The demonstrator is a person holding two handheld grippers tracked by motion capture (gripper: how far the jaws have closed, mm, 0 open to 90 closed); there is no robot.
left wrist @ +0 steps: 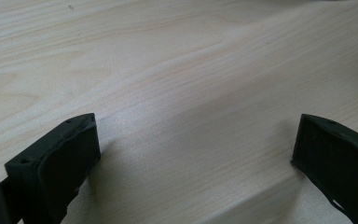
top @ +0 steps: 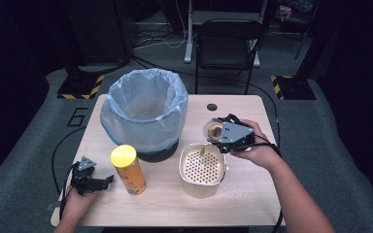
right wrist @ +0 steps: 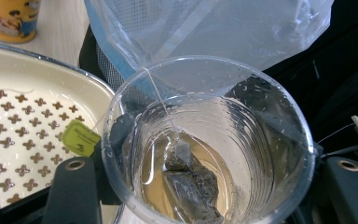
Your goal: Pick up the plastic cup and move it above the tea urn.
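Tongs on the right (top: 222, 133) grip a clear plastic cup (right wrist: 209, 144), one jaw on each side of its wall. Inside the cup, a wet tea bag (right wrist: 189, 179) sits in a little brownish liquid, and its string runs over the rim to a green tag (right wrist: 78, 138). Just beside these tongs, toward the person, stands a cream container with a perforated insert (top: 202, 167); the tag hangs over its edge. Ahead of them is a bin lined with a pale blue bag (top: 144, 109). Left tongs (top: 90, 182) rest low on the tabletop (left wrist: 177, 70), jaws wide apart with nothing between them; a yellow-lidded can (top: 127, 170) stands just beside them.
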